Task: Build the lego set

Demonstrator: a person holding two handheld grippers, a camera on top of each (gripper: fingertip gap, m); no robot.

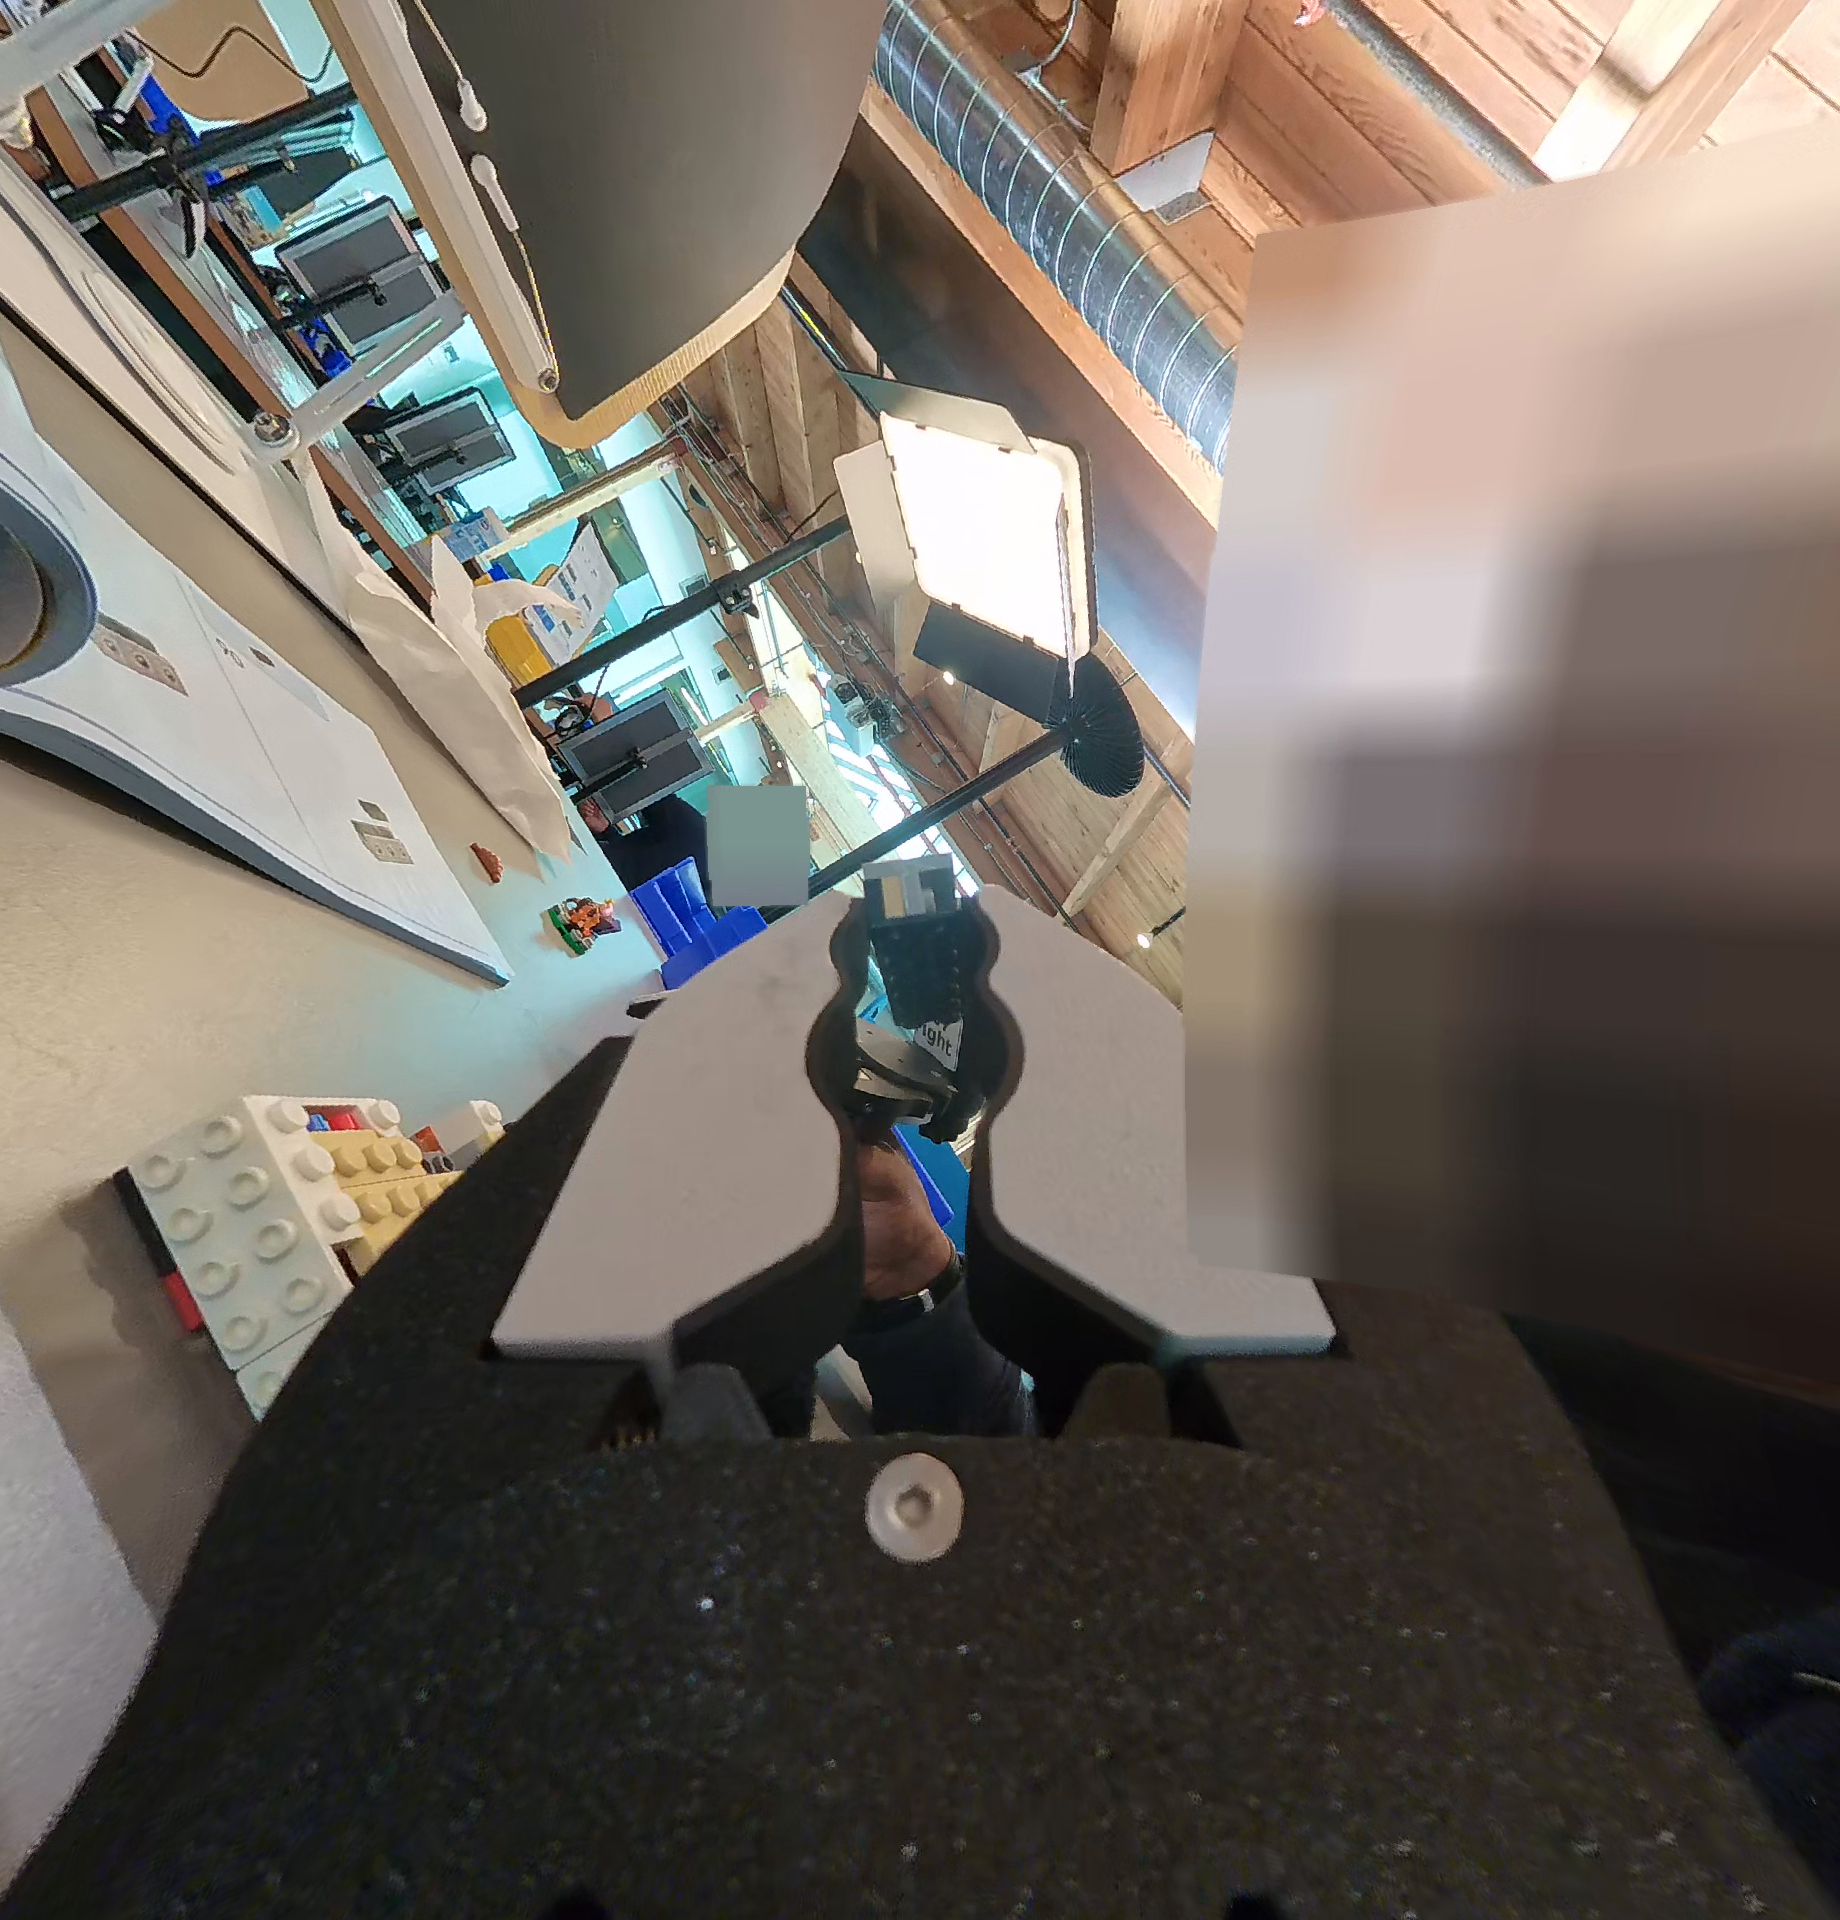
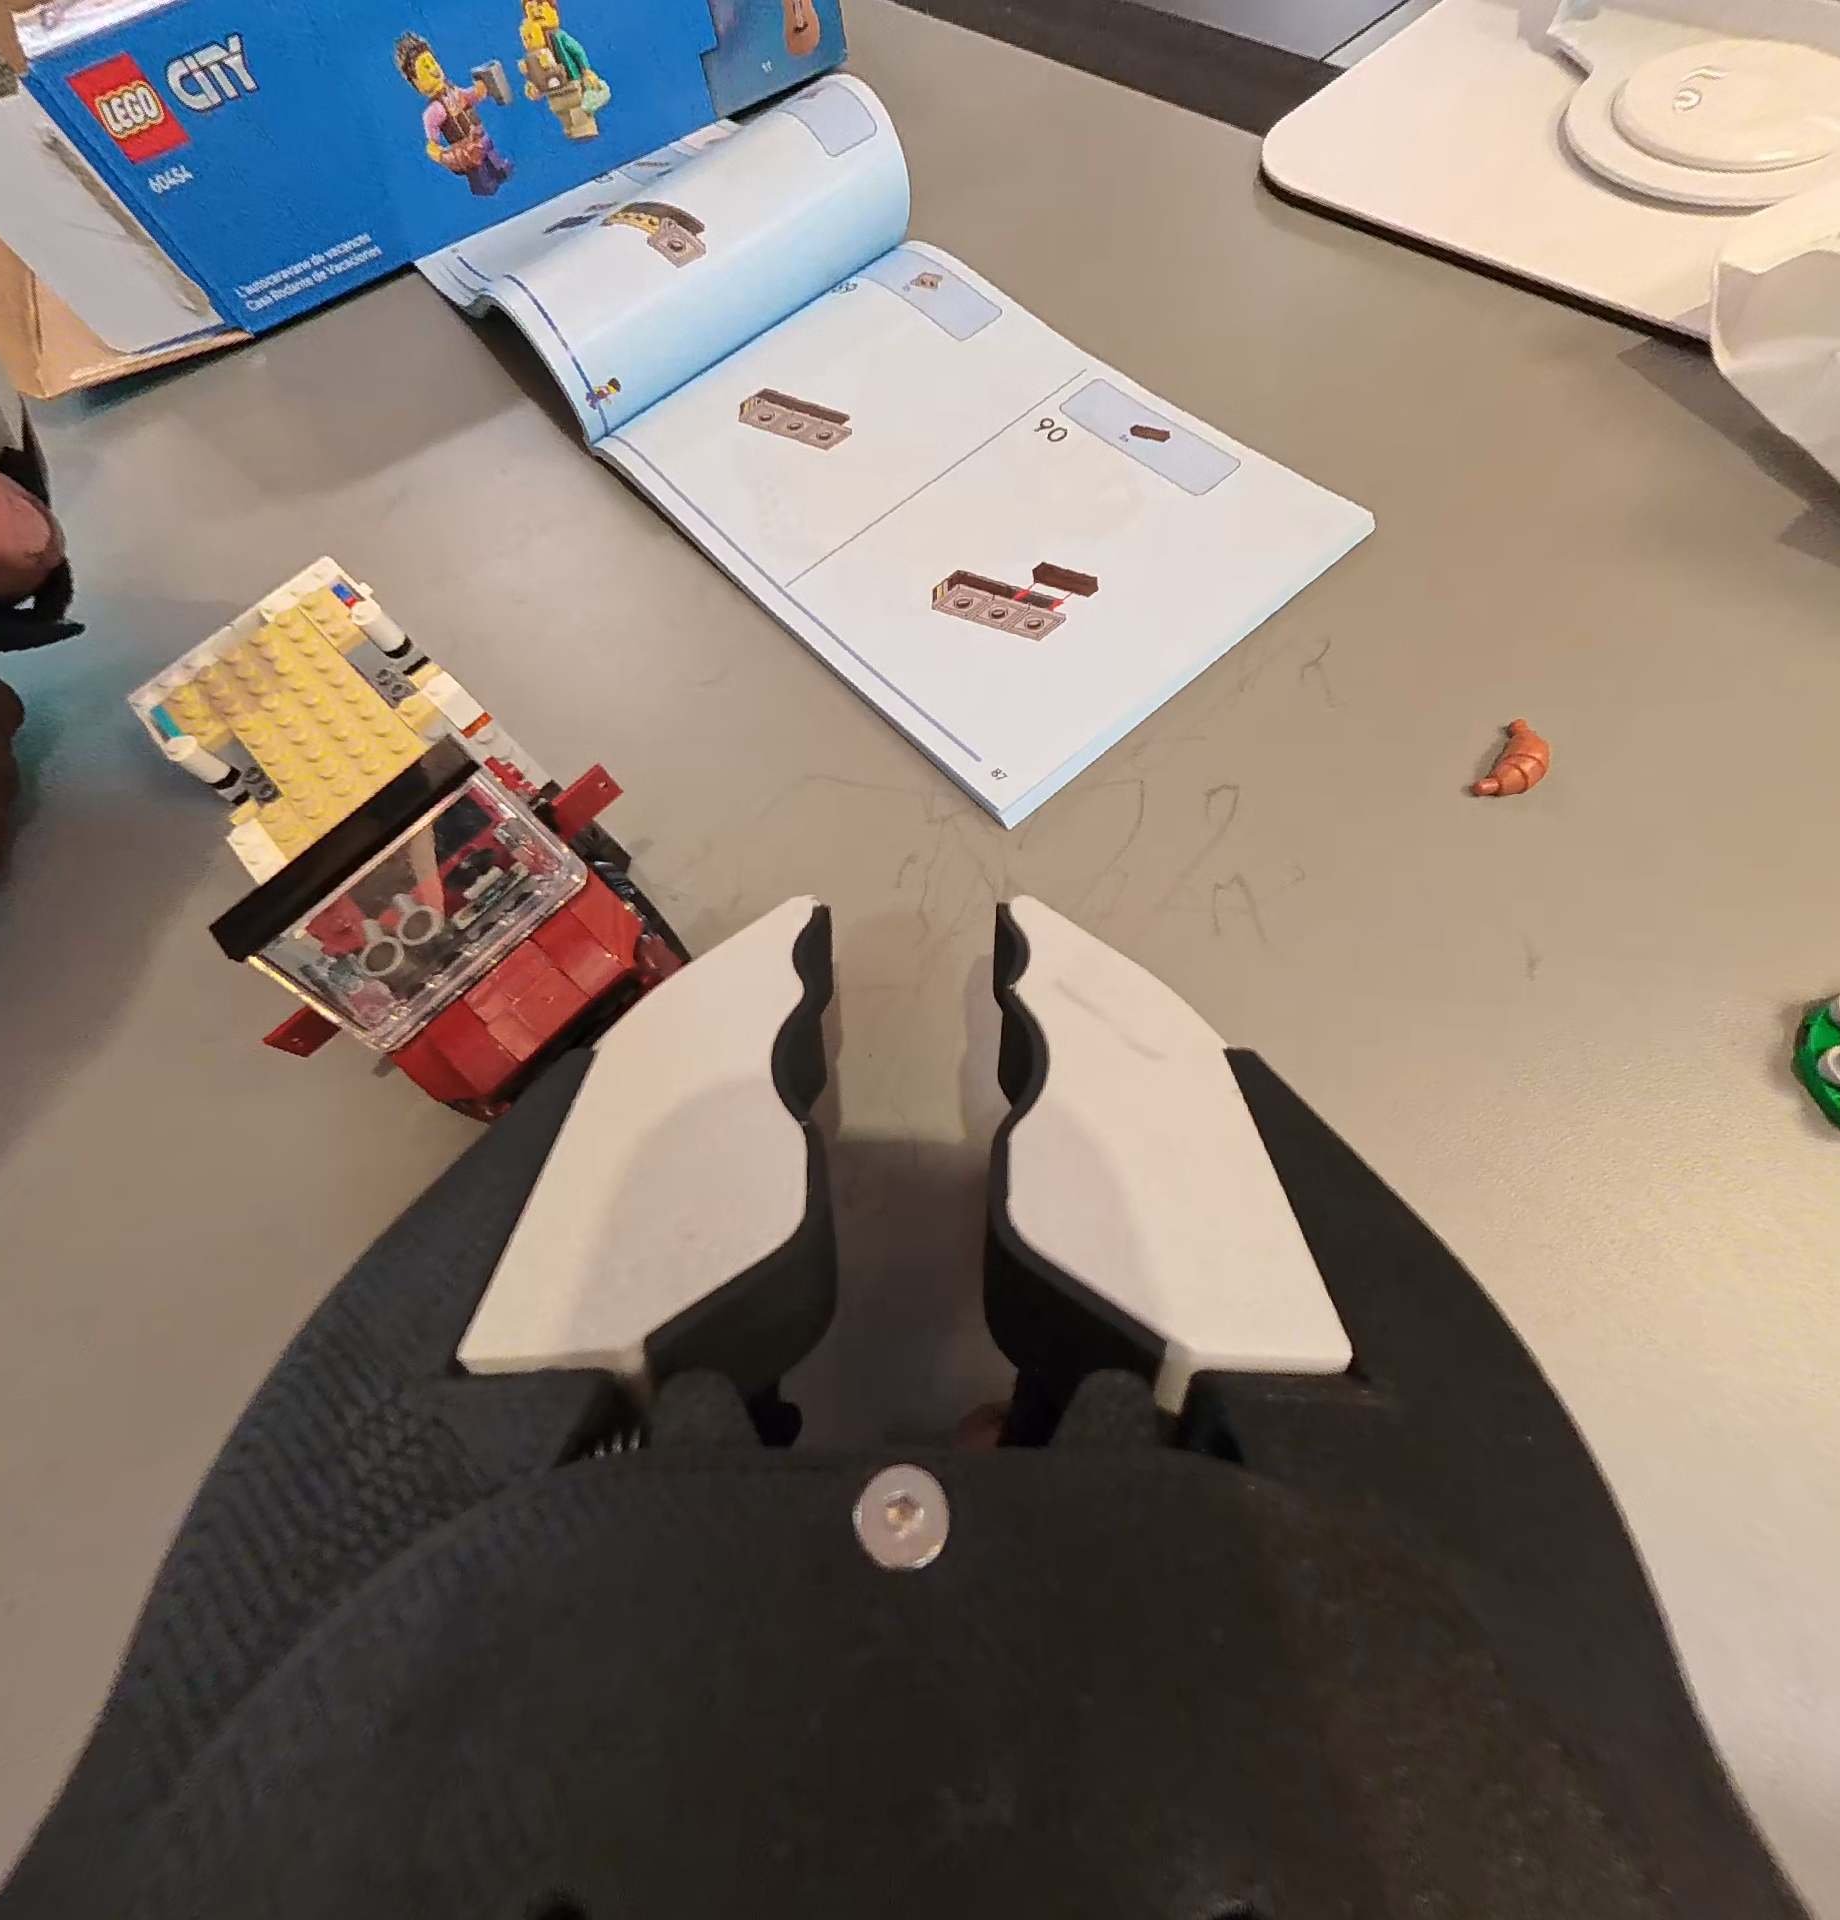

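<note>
The black brick piece (image 1: 921, 951), studded and topped with grey and tan parts, sits clamped at the fingertips of the left gripper (image 1: 914, 935), raised off the table (image 1: 168, 997) and tilted toward the ceiling. The right gripper (image 2: 911, 914) hangs released, jaws apart over bare table. Just left of it stands a red and cream brick van (image 2: 396, 852); an open booklet (image 2: 895, 499) lies beyond, a toy croissant (image 2: 1513, 758) far right.

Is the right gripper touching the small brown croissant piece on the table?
Apart. The right wrist view shows the right gripper open over bare table, while the croissant piece lies well off to the right, with clear grey surface between them.
</note>
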